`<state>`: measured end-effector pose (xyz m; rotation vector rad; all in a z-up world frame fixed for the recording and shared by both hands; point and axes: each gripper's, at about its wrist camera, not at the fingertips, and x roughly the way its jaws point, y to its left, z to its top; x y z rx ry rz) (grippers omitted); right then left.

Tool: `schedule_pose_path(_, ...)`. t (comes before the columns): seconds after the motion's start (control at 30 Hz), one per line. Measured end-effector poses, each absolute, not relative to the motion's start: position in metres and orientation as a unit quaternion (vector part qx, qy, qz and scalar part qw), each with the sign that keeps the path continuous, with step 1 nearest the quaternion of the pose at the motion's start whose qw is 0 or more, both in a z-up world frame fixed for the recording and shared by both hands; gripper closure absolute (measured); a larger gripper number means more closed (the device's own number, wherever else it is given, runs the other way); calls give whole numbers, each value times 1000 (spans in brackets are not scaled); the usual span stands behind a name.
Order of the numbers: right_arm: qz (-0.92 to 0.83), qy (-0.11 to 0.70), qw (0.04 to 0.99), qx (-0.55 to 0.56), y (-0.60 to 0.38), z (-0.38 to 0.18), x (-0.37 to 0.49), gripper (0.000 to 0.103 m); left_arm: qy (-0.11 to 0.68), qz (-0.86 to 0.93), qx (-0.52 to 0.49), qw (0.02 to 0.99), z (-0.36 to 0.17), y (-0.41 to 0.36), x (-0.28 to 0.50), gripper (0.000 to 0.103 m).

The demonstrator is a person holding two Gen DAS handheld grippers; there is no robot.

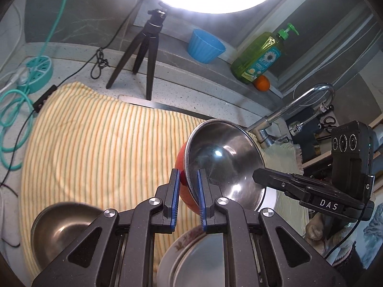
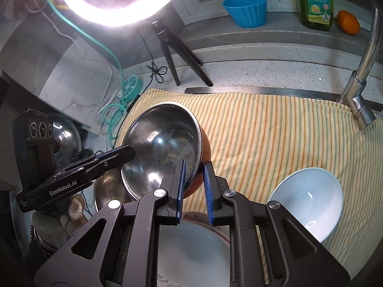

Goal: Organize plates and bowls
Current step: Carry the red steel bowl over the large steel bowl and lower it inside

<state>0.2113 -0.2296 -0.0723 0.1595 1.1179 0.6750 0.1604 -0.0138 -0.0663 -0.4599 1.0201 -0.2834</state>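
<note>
A steel bowl (image 1: pixel 222 157) with an orange-red outside hangs tilted above the striped towel (image 1: pixel 95 143), held at its rim from both sides. My left gripper (image 1: pixel 188 174) is shut on the rim nearest it, one pad inside and one outside. The right gripper (image 1: pixel 258 175) comes in from the right onto the opposite rim. In the right wrist view the same bowl (image 2: pixel 162 143) sits between the right gripper (image 2: pixel 195 167) pads, shut on its rim, with the left gripper (image 2: pixel 130 151) at its far edge. A floral-rimmed plate (image 1: pixel 182 241) (image 2: pixel 191 246) lies directly below.
A second steel bowl (image 1: pixel 59 229) rests on the towel at lower left. A pale bowl (image 2: pixel 308 203) lies tilted at right. Behind stand a tripod (image 1: pixel 143 55), blue cup (image 1: pixel 205 45), soap bottle (image 1: pixel 261 55), orange (image 1: pixel 262 82) and the faucet (image 1: pixel 311 98).
</note>
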Motion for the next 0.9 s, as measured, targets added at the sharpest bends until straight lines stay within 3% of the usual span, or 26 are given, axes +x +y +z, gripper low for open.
schedule_pose_path(0.43,369,513,774,47,-181,-57,161,87,463,-100,-243,847,-56,32,98,91)
schedule_pose_path(0.9,398,539,742,-9,-115,-88,132,87,472,-48,-264,840,-75,81,57,91)
